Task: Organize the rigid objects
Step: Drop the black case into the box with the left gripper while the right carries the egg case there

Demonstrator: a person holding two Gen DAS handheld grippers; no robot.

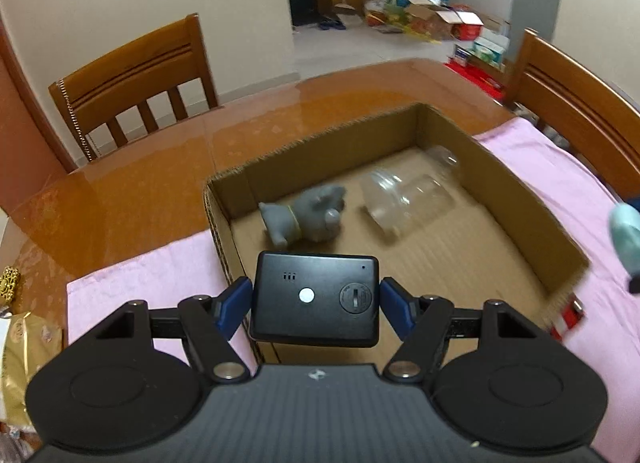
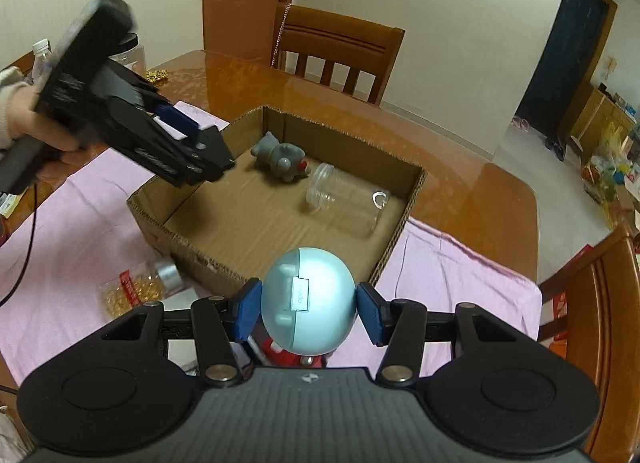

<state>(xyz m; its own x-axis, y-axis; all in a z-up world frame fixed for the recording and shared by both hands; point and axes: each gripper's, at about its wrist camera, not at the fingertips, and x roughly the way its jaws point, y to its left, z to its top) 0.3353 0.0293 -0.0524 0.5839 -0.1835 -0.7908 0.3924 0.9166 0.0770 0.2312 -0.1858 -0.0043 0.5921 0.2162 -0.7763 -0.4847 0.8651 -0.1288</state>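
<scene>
My left gripper (image 1: pixel 315 303) is shut on a flat black device (image 1: pixel 316 295) with a white dot and a round battery cover, held over the near wall of an open cardboard box (image 1: pixel 520 191). Inside the box lie a grey toy animal (image 1: pixel 304 215) and a clear plastic jar (image 1: pixel 408 199) on its side. My right gripper (image 2: pixel 308 307) is shut on a teal egg-shaped case (image 2: pixel 308 299), just short of the box's near wall (image 2: pixel 208 259). In the right wrist view a hand holds the left gripper (image 2: pixel 192 151) over the box's left corner, near the toy (image 2: pixel 280 157) and jar (image 2: pixel 344 199).
The box sits on a pink cloth (image 2: pixel 460 279) over a glossy wooden table (image 1: pixel 160 167). A bottle of golden capsules (image 2: pixel 136 287) lies on the cloth left of the box. A red object (image 2: pixel 276 351) shows beneath the right gripper. Wooden chairs (image 1: pixel 132 83) (image 2: pixel 340 47) stand around the table.
</scene>
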